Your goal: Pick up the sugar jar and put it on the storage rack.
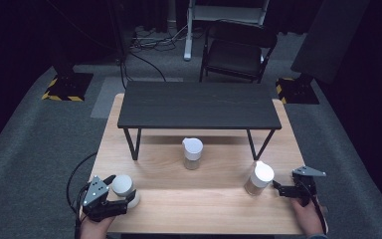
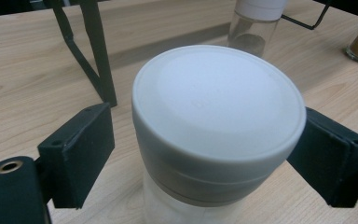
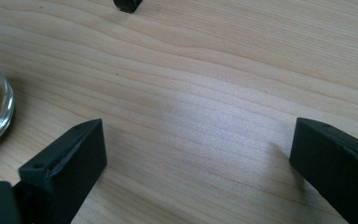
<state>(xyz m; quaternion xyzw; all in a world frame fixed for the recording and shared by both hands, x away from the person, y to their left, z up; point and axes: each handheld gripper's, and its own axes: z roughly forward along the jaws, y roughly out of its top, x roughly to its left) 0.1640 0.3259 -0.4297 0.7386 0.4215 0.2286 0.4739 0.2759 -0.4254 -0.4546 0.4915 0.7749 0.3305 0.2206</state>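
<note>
Pale wood table (image 1: 204, 199): our left gripper (image 1: 113, 195) straddles the white-lidded jar (image 1: 123, 188), jaws wide, not yet gripping. Right gripper (image 1: 283, 189) gapes empty beside another jar (image 1: 258, 178). Next, we squeeze.

Left tongs (image 1: 121, 191) low at near left of surface (image 1: 204, 199), jaws spread, one on each side of a white-lidded jar (image 2: 216, 121); contact not discernible. Right tongs (image 1: 277, 187) at near right, jaws wide apart over bare wood. Hand (image 1: 308, 216) behind right tongs.
</note>
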